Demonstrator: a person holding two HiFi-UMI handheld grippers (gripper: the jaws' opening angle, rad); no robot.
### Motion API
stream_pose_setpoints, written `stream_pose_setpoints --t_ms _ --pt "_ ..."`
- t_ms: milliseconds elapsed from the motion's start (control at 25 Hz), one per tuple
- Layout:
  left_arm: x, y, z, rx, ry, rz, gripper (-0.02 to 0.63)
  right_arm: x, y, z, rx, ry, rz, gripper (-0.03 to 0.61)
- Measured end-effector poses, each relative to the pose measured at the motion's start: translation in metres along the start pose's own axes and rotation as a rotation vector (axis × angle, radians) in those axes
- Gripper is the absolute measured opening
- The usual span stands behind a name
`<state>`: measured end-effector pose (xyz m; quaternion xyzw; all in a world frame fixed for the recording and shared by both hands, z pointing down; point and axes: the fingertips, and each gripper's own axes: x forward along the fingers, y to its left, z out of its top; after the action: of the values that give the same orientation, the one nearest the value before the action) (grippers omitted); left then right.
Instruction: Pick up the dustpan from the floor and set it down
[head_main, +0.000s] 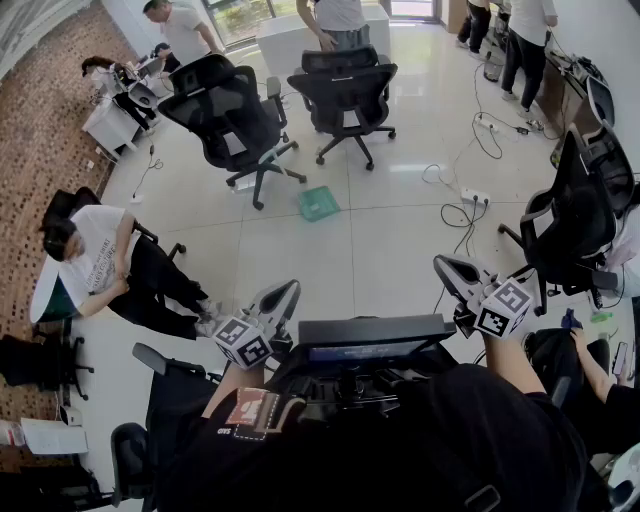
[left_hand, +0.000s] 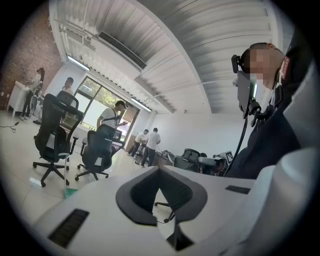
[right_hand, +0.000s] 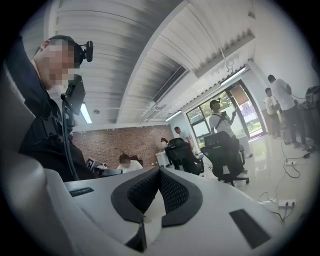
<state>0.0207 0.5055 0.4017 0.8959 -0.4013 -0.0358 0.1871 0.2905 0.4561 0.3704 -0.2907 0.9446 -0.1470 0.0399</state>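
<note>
The dustpan (head_main: 318, 203), flat, squarish and pale green, lies on the white floor (head_main: 390, 245) far ahead, beside a black chair (head_main: 232, 112). The left gripper (head_main: 288, 292) and right gripper (head_main: 446, 266) are closed, holding nothing.

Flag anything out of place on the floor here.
A green dustpan lies alone on the open tiles in front of the black office chairs, right in the walkway. To its right, a power strip and loose cables trail across the floor, a likely trip hazard. Nothing looks spilled or broken.
</note>
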Motion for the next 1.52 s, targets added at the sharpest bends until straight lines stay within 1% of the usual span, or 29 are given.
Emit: stream_pose_setpoints --t_ms 120,200,320,440,560,720,840,920,1000,1120,1280,1400,1520 --pt "0.008 0.018 -0.001 -0.008 -0.002 -0.006 0.008 0.017 -0.011 0.000 -0.001 0.002 -0.004 0.009" --pt "0.009 0.040 -0.001 -0.012 -0.006 -0.007 0.008 0.035 -0.015 -0.002 -0.002 0.010 -0.006 0.008" --pt "0.009 0.084 0.007 -0.028 -0.017 -0.022 0.008 0.073 -0.019 -0.006 -0.010 0.026 -0.029 0.009" --pt "0.011 0.143 0.023 -0.031 -0.029 -0.062 0.008 0.127 -0.022 -0.003 -0.033 0.026 -0.071 0.009" --pt "0.015 0.213 0.049 -0.017 -0.023 -0.104 0.008 0.194 -0.023 0.010 -0.043 0.014 -0.116 0.009" --pt "0.016 0.301 0.103 0.014 -0.011 -0.165 0.008 0.281 -0.020 0.032 -0.058 0.011 -0.158 0.009" --pt "0.018 0.364 0.137 0.025 -0.008 -0.188 0.008 0.340 -0.027 0.046 -0.064 0.004 -0.191 0.009" --pt "0.022 0.395 0.153 0.022 -0.006 -0.196 0.008 0.370 -0.033 0.053 -0.073 0.006 -0.206 0.009" --pt "0.030 0.417 0.164 0.019 -0.005 -0.205 0.008 0.391 -0.041 0.059 -0.072 0.010 -0.221 0.009" --pt "0.048 0.439 0.169 0.006 0.000 -0.216 0.008 0.414 -0.058 0.063 -0.064 0.030 -0.228 0.009" --pt "0.092 0.455 0.169 -0.012 0.015 -0.210 0.008 0.433 -0.103 0.065 -0.063 0.051 -0.207 0.009" --pt "0.133 0.461 0.171 -0.004 0.014 -0.171 0.008 0.442 -0.153 0.067 -0.065 0.059 -0.156 0.008" --pt "0.183 0.459 0.180 0.023 -0.007 -0.101 0.008 0.444 -0.210 0.082 -0.079 0.050 -0.076 0.008"
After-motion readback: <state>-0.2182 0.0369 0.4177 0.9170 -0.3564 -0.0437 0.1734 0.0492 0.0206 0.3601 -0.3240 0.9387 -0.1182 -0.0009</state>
